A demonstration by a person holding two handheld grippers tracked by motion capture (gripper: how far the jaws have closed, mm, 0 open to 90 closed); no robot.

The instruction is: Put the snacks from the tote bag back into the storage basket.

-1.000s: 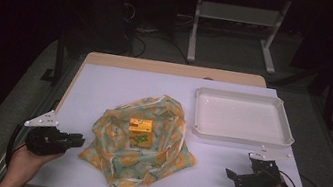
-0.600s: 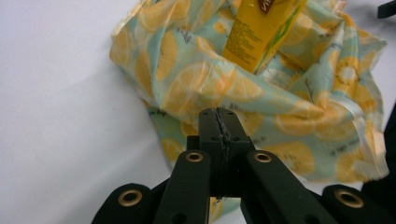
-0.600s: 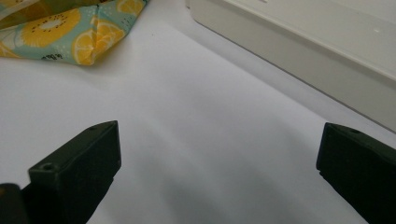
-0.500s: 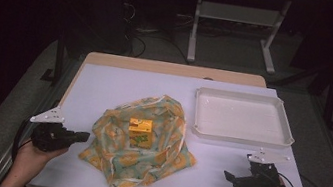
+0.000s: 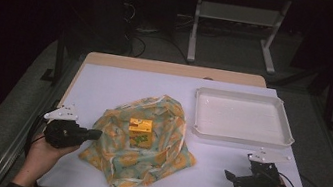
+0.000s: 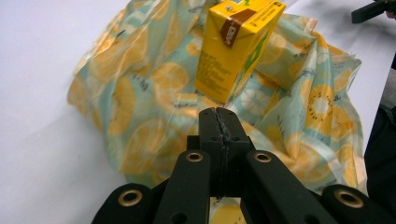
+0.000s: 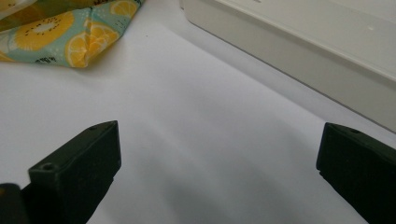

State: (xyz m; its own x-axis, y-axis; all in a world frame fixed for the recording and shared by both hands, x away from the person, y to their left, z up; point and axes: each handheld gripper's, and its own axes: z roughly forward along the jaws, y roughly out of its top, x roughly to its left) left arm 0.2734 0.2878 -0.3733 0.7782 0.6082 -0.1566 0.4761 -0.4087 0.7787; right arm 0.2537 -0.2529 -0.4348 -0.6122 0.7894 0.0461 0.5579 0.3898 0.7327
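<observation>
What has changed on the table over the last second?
Very little. The left gripper has edged toward the fruit-print cloth, its jaws pressed together just above the cloth's edge. The right gripper has slid slightly back toward the person, jaws apart over bare table. Nothing was picked up or let go. The yellow carton on the cloth and the white tray stayed put.

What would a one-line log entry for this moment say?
left gripper: shut, at cloth edge | right gripper: open, empty, on table | juice carton: upright on cloth | tray: empty
</observation>
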